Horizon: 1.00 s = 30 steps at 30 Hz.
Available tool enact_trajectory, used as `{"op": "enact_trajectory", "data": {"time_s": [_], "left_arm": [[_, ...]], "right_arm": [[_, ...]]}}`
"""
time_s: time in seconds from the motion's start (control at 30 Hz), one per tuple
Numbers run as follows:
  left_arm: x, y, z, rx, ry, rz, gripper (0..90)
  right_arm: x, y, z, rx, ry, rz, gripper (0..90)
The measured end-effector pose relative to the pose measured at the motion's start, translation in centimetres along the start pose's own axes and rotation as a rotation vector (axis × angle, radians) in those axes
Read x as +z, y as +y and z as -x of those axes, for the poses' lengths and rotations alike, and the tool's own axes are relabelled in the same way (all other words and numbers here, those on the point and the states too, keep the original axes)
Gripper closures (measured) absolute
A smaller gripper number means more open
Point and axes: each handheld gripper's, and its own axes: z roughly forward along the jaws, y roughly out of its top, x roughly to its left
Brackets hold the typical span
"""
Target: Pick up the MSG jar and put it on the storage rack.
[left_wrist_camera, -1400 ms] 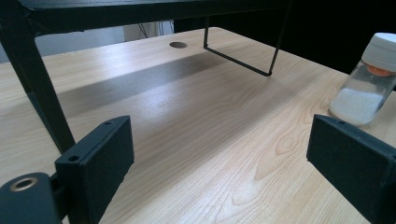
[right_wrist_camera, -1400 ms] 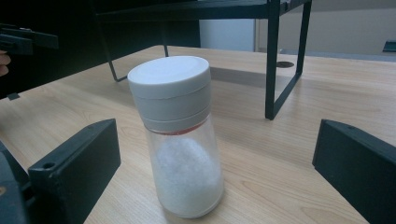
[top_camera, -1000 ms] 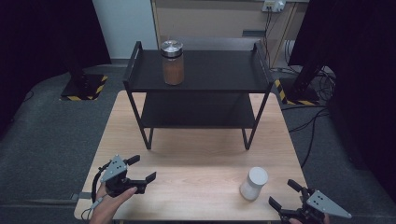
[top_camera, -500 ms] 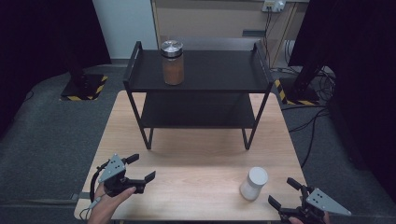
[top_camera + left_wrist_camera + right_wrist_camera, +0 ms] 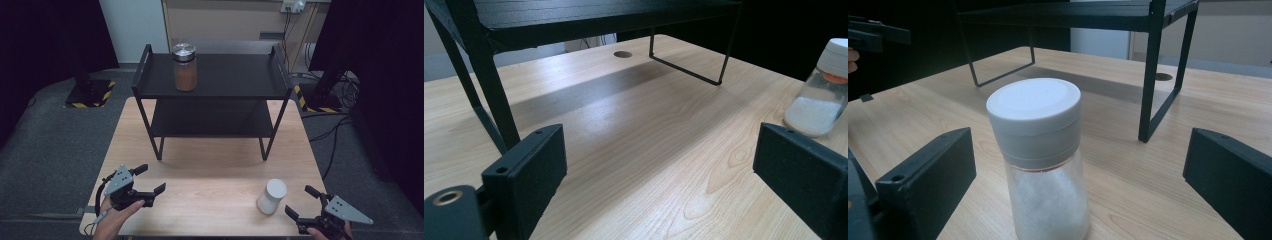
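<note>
High view
- Table (image 5: 215, 170): light wood; a black two-level shelf (image 5: 215, 80) stands at its far edge.
- Brown jar (image 5: 184, 67): upright with a metal lid, on the shelf's top level, toward its left end.
- White-capped jar (image 5: 271, 196): upright near the table's near right corner, well apart from the shelf.
- Left gripper (image 5: 150, 179): held in a hand at the near left corner, jaws spread, nothing between them.
- Right gripper (image 5: 301, 201): at the near right corner, jaws spread and pointed at the white-capped jar, which stands just beside the tips and is not touched.

Left gripper view
- Jaws: two black pads wide apart, bare table between them.
- Shelf leg (image 5: 484, 85): rises just past the left pad.
- White-capped jar (image 5: 819, 95): far off at the right edge, white grains inside and an orange band under the cap.

Right gripper view
- Jaws: spread wide, one at each side.
- White-capped jar (image 5: 1040, 155): upright on the table, ahead of the two pads and between their lines, clear of both; white powder in the lower part.
- Shelf (image 5: 1153, 65): its legs stand behind the jar.
- Left gripper (image 5: 875, 35): far off at the upper left edge.
</note>
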Motion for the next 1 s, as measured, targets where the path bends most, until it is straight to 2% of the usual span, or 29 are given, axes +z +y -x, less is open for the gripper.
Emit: {"op": "enact_trajectory", "data": {"time_s": [0.17, 0.4, 0.67, 1.0], "left_arm": [[-0.1, 0.0, 0.1, -0.001, 0.0, 0.005, 5.6], [0.0, 0.1, 0.2, 0.008, -0.006, 0.004, 5.4], [0.1, 0.0, 0.1, 0.005, -0.008, 0.001, 4.9], [0.0, 0.1, 0.1, 0.007, -0.011, 0.003, 4.9]], "right_arm": [[0.3, 0.0, -0.1, -0.002, -0.011, 0.006, 1.0], [0.6, -0.3, -0.1, -0.008, -0.001, 0.01, 1.0], [1.5, -0.3, 0.1, -0.022, 0.044, 0.006, 1.0], [4.0, 0.0, 0.4, -0.038, 0.09, -0.014, 3.7]]}}
